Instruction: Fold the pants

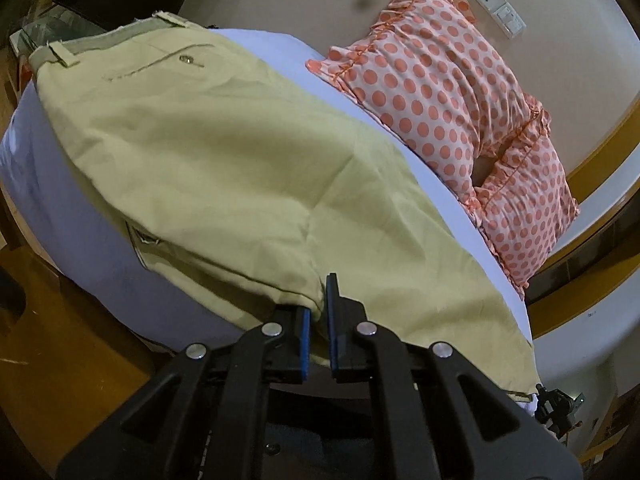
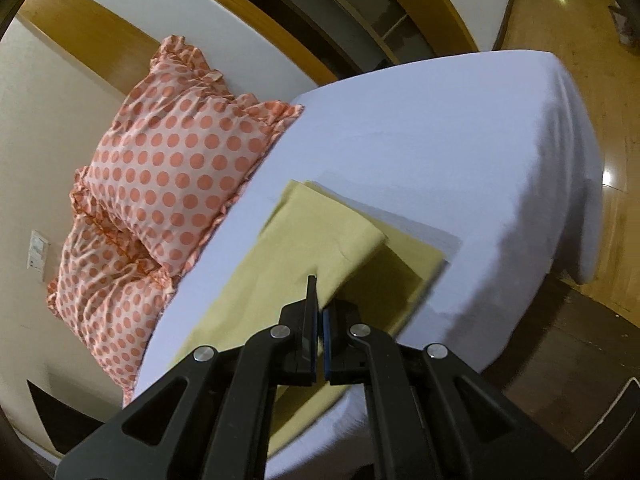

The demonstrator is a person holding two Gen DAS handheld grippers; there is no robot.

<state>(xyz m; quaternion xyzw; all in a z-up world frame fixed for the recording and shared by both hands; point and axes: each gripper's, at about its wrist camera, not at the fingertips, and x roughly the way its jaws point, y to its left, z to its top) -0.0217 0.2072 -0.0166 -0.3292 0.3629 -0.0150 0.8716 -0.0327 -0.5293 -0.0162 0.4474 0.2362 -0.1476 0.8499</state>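
Note:
Khaki pants [image 1: 224, 152] lie on a bed with a white sheet [image 1: 76, 224]. In the left wrist view the waistband with belt loops and a buttoned back pocket is at the far upper left. My left gripper [image 1: 318, 308] is shut on a pinched fold of the pants at the near edge. In the right wrist view the pant legs [image 2: 320, 236] lie across the sheet [image 2: 440, 132], one layer lifted above the other. My right gripper [image 2: 318, 300] is shut on the edge of the upper leg layer and holds it slightly raised.
Two orange polka-dot pillows [image 1: 452, 96] [image 2: 176, 160] lie at the head of the bed against a beige wall. A wall socket [image 1: 496, 4] is above them. Wooden floor [image 2: 560, 12] surrounds the bed. The right gripper shows at the lower right of the left wrist view [image 1: 556, 404].

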